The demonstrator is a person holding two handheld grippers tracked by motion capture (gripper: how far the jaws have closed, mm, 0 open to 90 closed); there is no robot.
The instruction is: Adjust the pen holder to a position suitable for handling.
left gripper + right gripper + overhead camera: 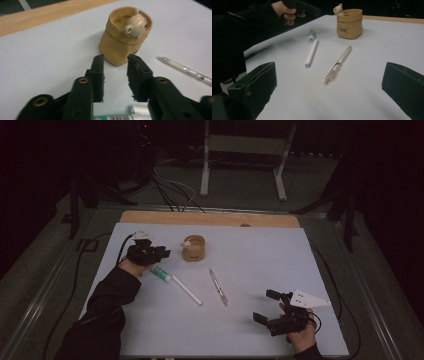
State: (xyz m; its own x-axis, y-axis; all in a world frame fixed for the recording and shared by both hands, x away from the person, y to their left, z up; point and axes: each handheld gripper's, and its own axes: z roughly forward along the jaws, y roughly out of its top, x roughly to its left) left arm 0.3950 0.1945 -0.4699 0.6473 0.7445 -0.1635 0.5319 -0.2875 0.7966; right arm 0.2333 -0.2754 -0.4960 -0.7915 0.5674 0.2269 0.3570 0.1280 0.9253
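Left claw [115, 75] hangs empty, jaws apart, between the tan pouch [124, 41] and the green-capped tube [117, 117], so I'd guess grabbing that tube comes next, right claw [329, 92] wide apart.

A white sheet [260, 265] covers the wooden tabletop [210, 218]; behind it, a white metal frame [245, 150] and loose cables [172, 187] on the grey floor [45, 270].

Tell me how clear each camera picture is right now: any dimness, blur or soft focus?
High view: dim, dark surroundings, only the pale table cover evenly lit. Left gripper view: the tan pouch is fairly clear, while the jaws at the bottom are soft. Right gripper view: the clear pen is sharp, the near jaws blurred.
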